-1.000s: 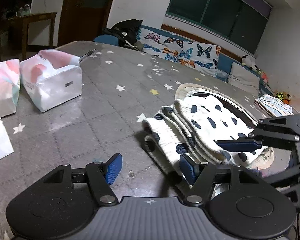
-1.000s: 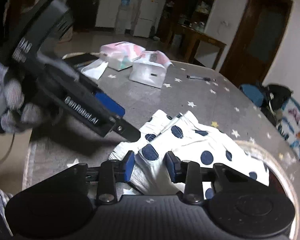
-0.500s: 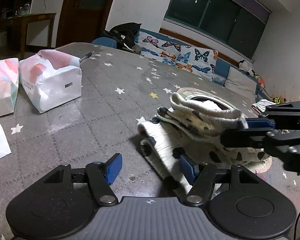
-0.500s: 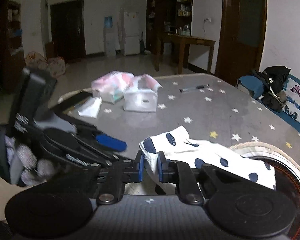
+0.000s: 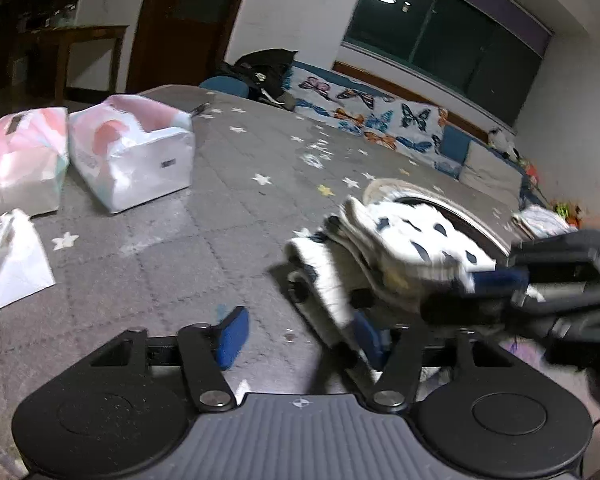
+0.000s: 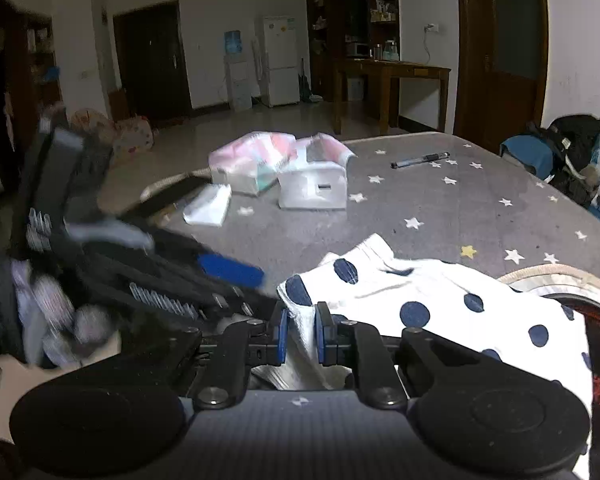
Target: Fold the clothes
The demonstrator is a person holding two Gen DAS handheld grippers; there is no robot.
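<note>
A white garment with navy polka dots [image 5: 400, 240] lies partly folded on the grey star-patterned table [image 5: 228, 216]. My right gripper [image 6: 301, 334] is shut on the garment's near corner [image 6: 300, 300] and holds it lifted off the table. In the left wrist view the right gripper [image 5: 496, 280] shows at the right, blurred, clamped on the cloth's edge. My left gripper [image 5: 300, 336] is open, low over the table, with the garment's lower folded edge at its right finger [image 5: 366, 338]. The left gripper [image 6: 228, 270] shows blurred in the right wrist view.
Two tissue packs [image 5: 132, 156] [image 5: 20, 164] and a small white packet [image 5: 12, 260] stand at the table's left. A pen [image 6: 420, 159] lies at the far side. A round framed object [image 5: 440, 204] lies under the garment. A butterfly-print sofa [image 5: 380, 120] is behind.
My right gripper has closed on the garment's corner and lifted it, carrying it over the folded stack. The left gripper stayed open and shifted slightly toward the garment.
</note>
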